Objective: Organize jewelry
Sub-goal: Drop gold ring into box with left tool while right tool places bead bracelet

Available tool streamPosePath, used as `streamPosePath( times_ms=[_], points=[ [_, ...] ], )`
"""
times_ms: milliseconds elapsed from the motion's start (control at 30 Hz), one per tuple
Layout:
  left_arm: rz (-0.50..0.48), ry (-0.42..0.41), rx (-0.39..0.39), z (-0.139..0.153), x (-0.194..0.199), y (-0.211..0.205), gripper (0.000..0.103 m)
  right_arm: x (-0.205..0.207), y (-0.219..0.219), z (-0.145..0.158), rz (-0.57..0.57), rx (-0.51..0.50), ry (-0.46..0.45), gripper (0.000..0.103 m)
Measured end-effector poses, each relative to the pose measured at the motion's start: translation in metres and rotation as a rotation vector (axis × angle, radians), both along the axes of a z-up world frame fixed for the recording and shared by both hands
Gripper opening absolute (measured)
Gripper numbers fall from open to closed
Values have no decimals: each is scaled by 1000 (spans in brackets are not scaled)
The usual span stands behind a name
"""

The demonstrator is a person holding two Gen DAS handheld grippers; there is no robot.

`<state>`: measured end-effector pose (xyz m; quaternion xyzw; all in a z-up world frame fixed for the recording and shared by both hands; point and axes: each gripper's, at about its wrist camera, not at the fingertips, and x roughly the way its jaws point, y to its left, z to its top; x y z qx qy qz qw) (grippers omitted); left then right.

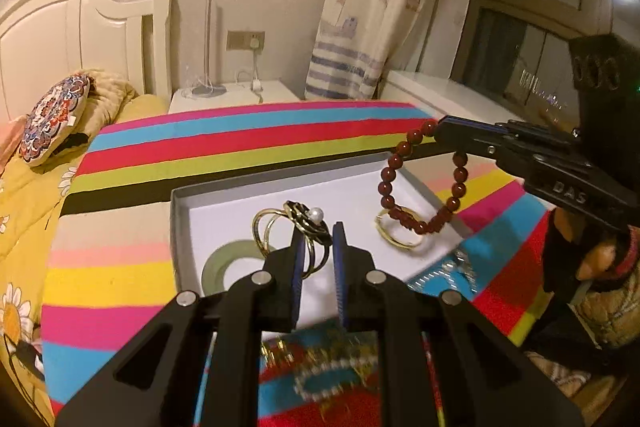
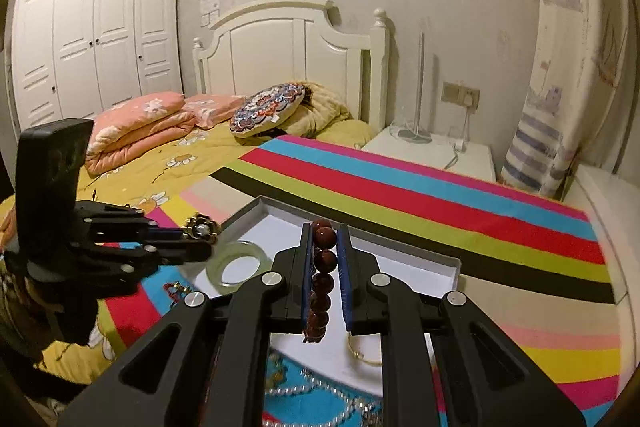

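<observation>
My left gripper [image 1: 316,231] is shut on a gold bangle set with black links and a pearl [image 1: 292,227], held over the white tray [image 1: 224,189]. It also shows in the right wrist view [image 2: 200,227]. My right gripper [image 2: 324,231] is shut on a dark red bead bracelet [image 2: 323,259], which hangs over the tray's right part [image 1: 420,203]. A pale green jade bangle [image 1: 228,263] and a thin gold bangle [image 1: 394,239] lie in the tray.
The tray sits on a striped cloth [image 1: 240,139]. Pearl and rhinestone pieces [image 1: 328,375] lie on the cloth near me, with pearls also in the right wrist view [image 2: 320,391]. A bed [image 2: 168,155] and nightstand [image 2: 436,147] stand beyond.
</observation>
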<state>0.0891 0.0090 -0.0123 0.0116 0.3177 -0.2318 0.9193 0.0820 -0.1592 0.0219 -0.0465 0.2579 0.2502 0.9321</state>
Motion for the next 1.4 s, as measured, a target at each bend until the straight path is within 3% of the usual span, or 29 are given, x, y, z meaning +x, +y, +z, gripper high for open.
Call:
streamPosePath(
  times_ms=[267,533,633,667,767,833,867,1000,1167,1267,1400],
  points=[
    [50,94,92,-26,65,-9,14,47,19,-31,6,53,175,14],
    [120,182,172,-42,113,-4,16,96,3,-67,-127,34,308,14],
    [126,192,183,-43,123,-6,16,99,-7,-74,-165,32,318,15],
    [130,194,180,-43,125,-5,20,99,-9,-74,-175,30,313,15],
    [145,184,169,-43,124,-3,52,95,-17,-72,-194,36,310,22],
    [161,170,167,-42,118,0,59,93,-25,-68,-208,56,301,57],
    [167,167,169,-41,115,1,61,88,-29,-64,-212,65,282,63],
    [212,115,153,-28,95,20,80,73,-42,-46,-218,66,222,63],
    [302,48,96,2,68,58,95,55,-72,-24,-265,93,169,65],
    [346,7,76,19,50,77,101,42,-95,-14,-303,115,139,71],
    [392,-48,42,32,15,99,101,22,-123,-12,-346,131,128,76]
  ],
)
